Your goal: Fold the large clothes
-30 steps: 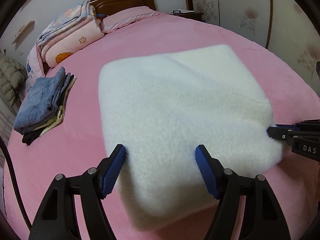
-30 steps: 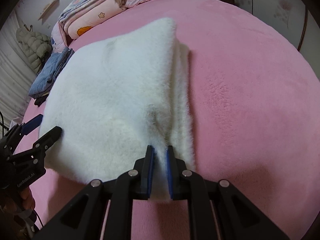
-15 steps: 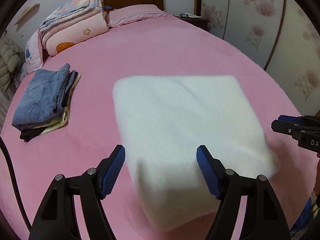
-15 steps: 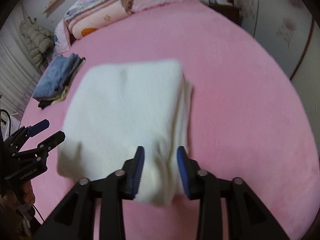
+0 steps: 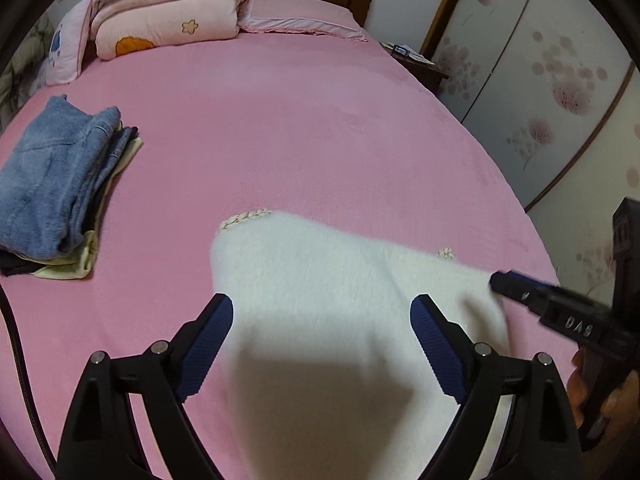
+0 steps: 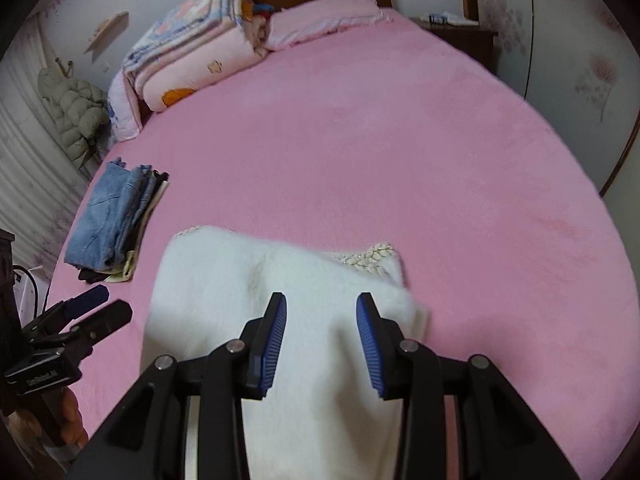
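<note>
Garment (image 5: 320, 300) receded below both tools (unheld)

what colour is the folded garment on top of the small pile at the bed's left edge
Faded denim blue; the top garment of the clothes pile shows best in the left wrist view.

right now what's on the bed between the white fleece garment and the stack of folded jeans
Nothing: only bare pink bedsheet separates the white fleece garment from the stack of folded jeans, clearest in the left wrist view.
</note>
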